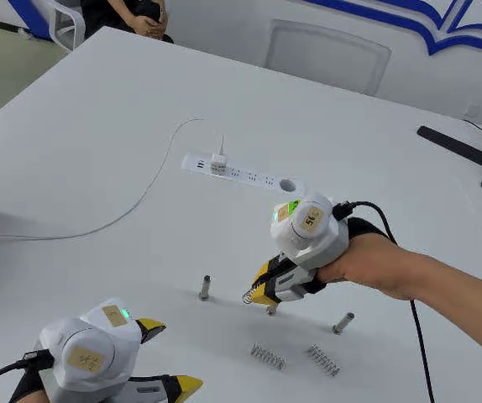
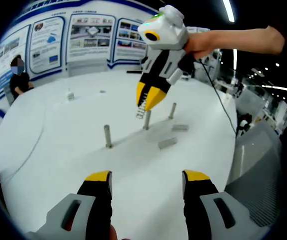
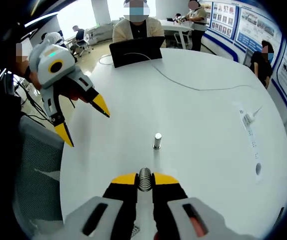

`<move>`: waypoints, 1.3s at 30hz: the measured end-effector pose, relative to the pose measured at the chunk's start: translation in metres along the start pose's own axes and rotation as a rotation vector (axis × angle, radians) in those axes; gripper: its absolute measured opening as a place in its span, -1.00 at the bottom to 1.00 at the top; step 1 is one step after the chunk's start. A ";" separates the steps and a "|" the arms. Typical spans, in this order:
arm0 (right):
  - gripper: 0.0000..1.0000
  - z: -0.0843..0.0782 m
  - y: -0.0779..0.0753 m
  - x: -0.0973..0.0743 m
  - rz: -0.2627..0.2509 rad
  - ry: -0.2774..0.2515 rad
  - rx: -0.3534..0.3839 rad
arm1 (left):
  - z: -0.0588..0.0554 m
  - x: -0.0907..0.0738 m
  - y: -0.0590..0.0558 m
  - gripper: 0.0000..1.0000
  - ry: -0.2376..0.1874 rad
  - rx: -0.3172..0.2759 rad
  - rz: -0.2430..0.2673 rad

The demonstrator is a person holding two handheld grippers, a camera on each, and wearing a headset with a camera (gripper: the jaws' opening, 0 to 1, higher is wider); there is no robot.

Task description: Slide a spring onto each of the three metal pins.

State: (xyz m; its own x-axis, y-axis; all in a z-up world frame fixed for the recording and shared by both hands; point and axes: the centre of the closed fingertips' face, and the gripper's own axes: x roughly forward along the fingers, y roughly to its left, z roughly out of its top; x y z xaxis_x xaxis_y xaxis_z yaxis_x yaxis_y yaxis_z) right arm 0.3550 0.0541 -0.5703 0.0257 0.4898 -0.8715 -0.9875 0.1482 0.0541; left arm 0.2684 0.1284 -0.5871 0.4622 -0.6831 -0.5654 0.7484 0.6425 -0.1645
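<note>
Three upright metal pins stand in a row on the white table: the left pin (image 1: 205, 287), the middle pin (image 1: 272, 310) and the right pin (image 1: 343, 322). My right gripper (image 1: 260, 294) is shut on a spring (image 1: 248, 295) and hovers over the middle pin. In the left gripper view that spring (image 2: 142, 107) hangs from the right gripper (image 2: 150, 97) just above the middle pin (image 2: 147, 120). Two more springs (image 1: 268, 357) (image 1: 323, 359) lie flat nearer to me. My left gripper (image 1: 170, 357) stands open at the lower left with nothing in it. The right gripper view shows the spring (image 3: 144, 179) between the jaws and one pin (image 3: 157, 140) ahead.
A white power strip (image 1: 241, 175) with a plug and a thin cable lies behind the pins. A laptop (image 3: 136, 50) and a seated person are at the table's far side. A black stand (image 1: 459, 147) sits at the right edge.
</note>
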 end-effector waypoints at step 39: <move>-0.75 0.044 -0.022 0.042 0.077 0.058 -0.122 | -0.010 -0.020 0.031 0.30 -0.001 -0.070 0.067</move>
State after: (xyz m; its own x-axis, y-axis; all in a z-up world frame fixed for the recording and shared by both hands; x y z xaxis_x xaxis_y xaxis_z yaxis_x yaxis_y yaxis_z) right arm 0.3842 0.1091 -0.5864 -0.0566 0.4447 -0.8939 -0.9979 0.0044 0.0654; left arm 0.2773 0.1655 -0.5892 0.5106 -0.6385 -0.5758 0.6811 0.7092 -0.1824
